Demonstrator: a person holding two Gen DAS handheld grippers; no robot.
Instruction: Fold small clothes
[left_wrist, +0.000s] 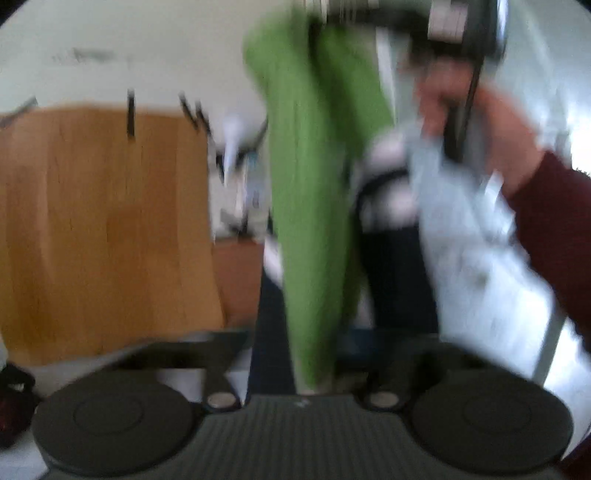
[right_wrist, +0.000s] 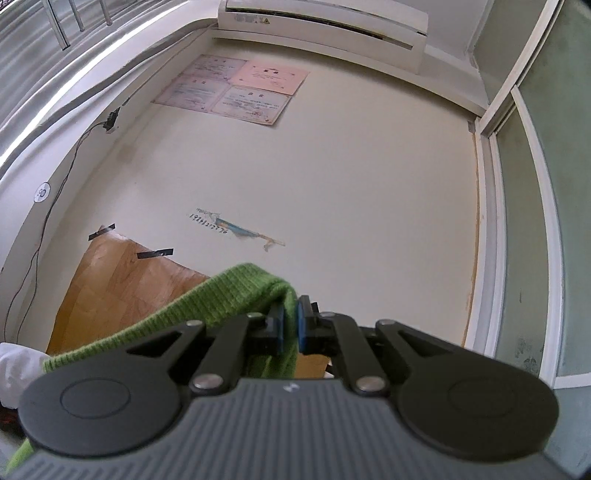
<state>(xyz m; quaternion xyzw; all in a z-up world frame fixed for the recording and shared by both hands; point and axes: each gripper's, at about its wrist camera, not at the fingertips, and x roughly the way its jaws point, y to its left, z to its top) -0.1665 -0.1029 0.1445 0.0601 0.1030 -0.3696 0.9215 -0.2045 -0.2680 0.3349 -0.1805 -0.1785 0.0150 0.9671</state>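
Observation:
A green knitted garment hangs in the air between both grippers. In the blurred left wrist view it runs from the right gripper at the top down to my left gripper, which is shut on its lower end. In the right wrist view my right gripper points up at the wall, its blue pads shut on the green garment, which drapes away to the lower left. The person's hand in a dark red sleeve holds the right gripper.
A brown wood-pattern sheet is taped to the cream wall. An air conditioner and pinned papers are high on the wall. A light garment lies at the right, a white bundle at the left edge.

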